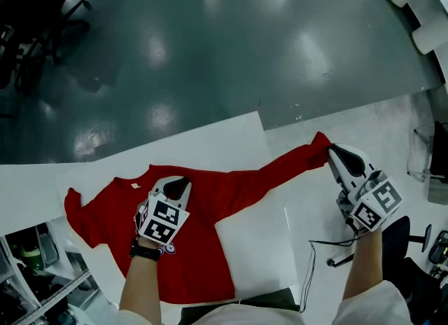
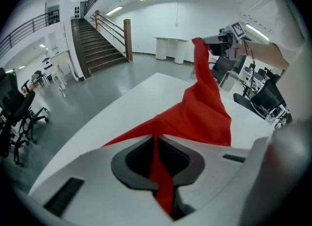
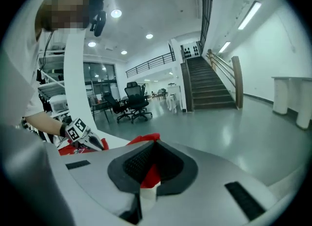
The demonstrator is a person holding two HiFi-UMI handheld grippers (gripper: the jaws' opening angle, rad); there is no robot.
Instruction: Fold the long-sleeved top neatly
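Note:
A red long-sleeved top (image 1: 196,267) lies spread on the white table (image 1: 210,145). My left gripper (image 1: 183,182) is shut on a fold of the red cloth (image 2: 157,159) near the shoulder. My right gripper (image 1: 332,150) is shut on the end of the right sleeve (image 1: 280,166) and holds it lifted off the table, so the sleeve (image 2: 207,88) rises in a taut band toward that gripper (image 2: 214,40). Red fabric (image 3: 150,174) shows between the right jaws. The other sleeve (image 1: 80,211) lies flat at the left.
A white rectangular board (image 1: 255,246) lies over the top's right half. A thin black cable (image 1: 311,267) runs over the table near my right arm. Dark floor (image 1: 210,36) lies beyond the table's far edge. Shelving (image 1: 35,260) stands at lower left, an office chair (image 1: 402,239) at lower right.

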